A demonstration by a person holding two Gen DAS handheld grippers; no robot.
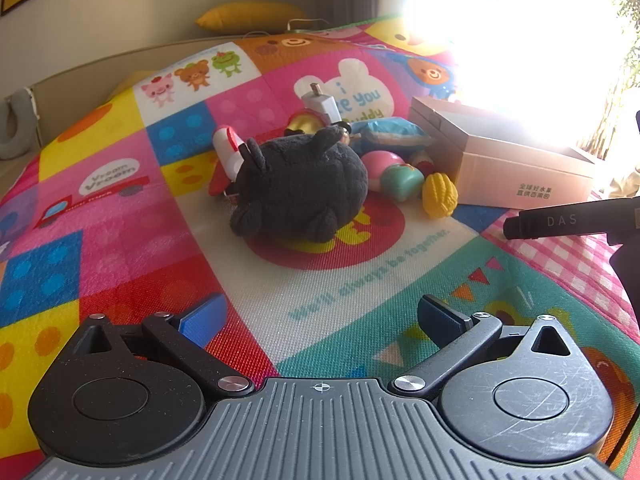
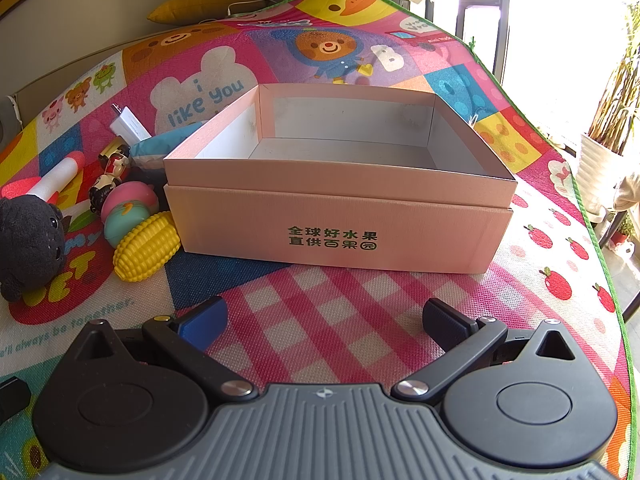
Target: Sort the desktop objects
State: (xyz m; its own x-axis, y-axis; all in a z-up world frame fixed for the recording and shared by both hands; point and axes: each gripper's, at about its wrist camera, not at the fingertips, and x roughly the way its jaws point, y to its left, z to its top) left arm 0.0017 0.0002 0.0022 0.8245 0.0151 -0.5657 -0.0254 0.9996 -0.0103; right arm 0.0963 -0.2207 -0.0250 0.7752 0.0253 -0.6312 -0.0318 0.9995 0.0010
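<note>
Toys lie heaped just left of the pink box point(image 2: 338, 216): black plush point(image 1: 298, 186) nearest me, yellow corn point(image 2: 146, 250) touching the box. I see my left gripper point(image 1: 322, 320) and right gripper point(image 2: 324, 320) spread wide, empty.

Both my cams sit just behind the claws, looking forward along the fingers and tilted down at the play mat point(image 1: 120, 208). My left one faces the black plush point(image 1: 298, 190) dead ahead at 12 o'clock, fairly near, with the pink box point(image 1: 520, 176) off at 2 o'clock. My right one looks straight into that same box point(image 2: 340, 224) at 12 o'clock, pretty close, and catches the plush point(image 2: 30, 240) at 9 o'clock. Shared bit: the plush, the yellow corn toy point(image 1: 439, 195) point(image 2: 146, 250), the toy pile and the box.
</note>
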